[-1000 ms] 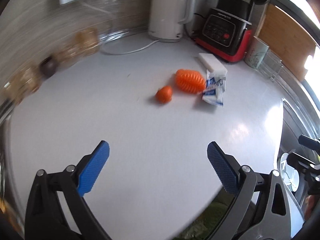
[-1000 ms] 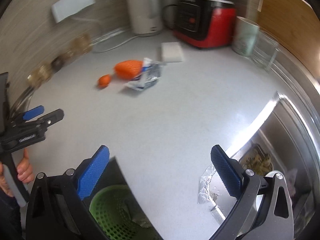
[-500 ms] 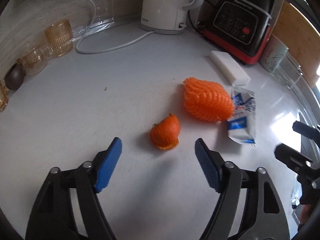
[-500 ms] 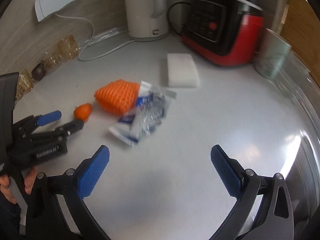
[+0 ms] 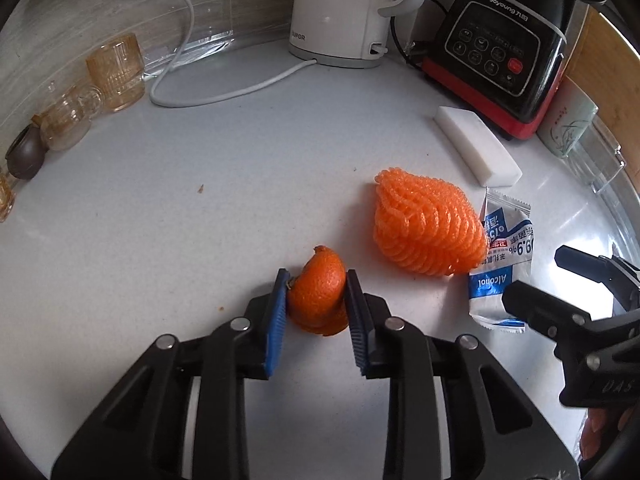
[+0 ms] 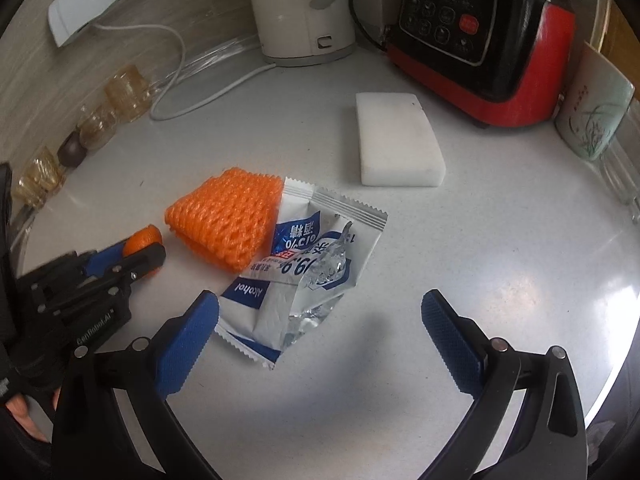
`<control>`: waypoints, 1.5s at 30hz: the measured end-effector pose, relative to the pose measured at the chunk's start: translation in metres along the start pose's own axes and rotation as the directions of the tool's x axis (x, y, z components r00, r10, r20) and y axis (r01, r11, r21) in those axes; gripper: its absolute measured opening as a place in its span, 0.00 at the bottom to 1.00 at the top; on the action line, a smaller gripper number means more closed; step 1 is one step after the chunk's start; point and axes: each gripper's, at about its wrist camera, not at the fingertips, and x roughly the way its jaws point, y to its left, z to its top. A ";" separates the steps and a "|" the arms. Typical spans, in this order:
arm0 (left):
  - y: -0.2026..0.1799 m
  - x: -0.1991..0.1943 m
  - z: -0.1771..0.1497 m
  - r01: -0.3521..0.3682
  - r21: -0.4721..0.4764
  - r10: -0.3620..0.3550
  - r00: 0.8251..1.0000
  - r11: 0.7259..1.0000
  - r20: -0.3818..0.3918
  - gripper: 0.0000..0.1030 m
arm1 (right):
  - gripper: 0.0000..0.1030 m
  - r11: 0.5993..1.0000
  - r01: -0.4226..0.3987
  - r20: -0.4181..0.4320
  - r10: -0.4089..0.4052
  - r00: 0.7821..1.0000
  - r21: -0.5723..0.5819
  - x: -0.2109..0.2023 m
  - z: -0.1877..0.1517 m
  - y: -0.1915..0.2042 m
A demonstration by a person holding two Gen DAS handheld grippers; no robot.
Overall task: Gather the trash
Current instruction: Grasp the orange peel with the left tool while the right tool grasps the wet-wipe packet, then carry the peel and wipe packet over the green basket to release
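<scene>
Down on a pale grey kitchen counter [image 5: 248, 184], the left gripper [image 5: 316, 300] has its two blue-padded jaws closing around a piece of orange peel [image 5: 319, 292], one pad against each side of it. The peel sits on the counter surface, towards the near edge.

Just to the right of the peel lies a crumpled orange foam fruit net [image 5: 426, 226], also on the counter. Touching the net's right side is a torn, empty wipe packet [image 6: 310, 268], white and blue with the word "Alcohol" printed on it; one corner is tucked under the net.

The right gripper [image 6: 320, 336] hangs over the near end of this packet. Its blue pads stand wide apart with nothing between them, the left pad just above the packet's near corner; whether it touches cannot be told. In the left wrist view its black fingertips show at the right edge, beside the packet.

Further back, a white sponge block [image 6: 398, 146] lies apart from the trash. Behind it stands a black and red blender base [image 6: 480, 40], with a white electric kettle [image 5: 344, 12] to its left and a white cord [image 5: 224, 96] looping across the counter. Amber glass cups [image 5: 116, 72] line the left wall. A pale green patterned cup [image 6: 596, 116] stands at the far right.
</scene>
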 end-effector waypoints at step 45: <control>-0.010 -0.179 -0.150 0.137 -0.005 -0.136 0.984 0.991 -0.116 0.26 | 0.05 0.980 -0.018 -0.106 -0.003 0.994 -0.201 -0.156 -0.173 0.075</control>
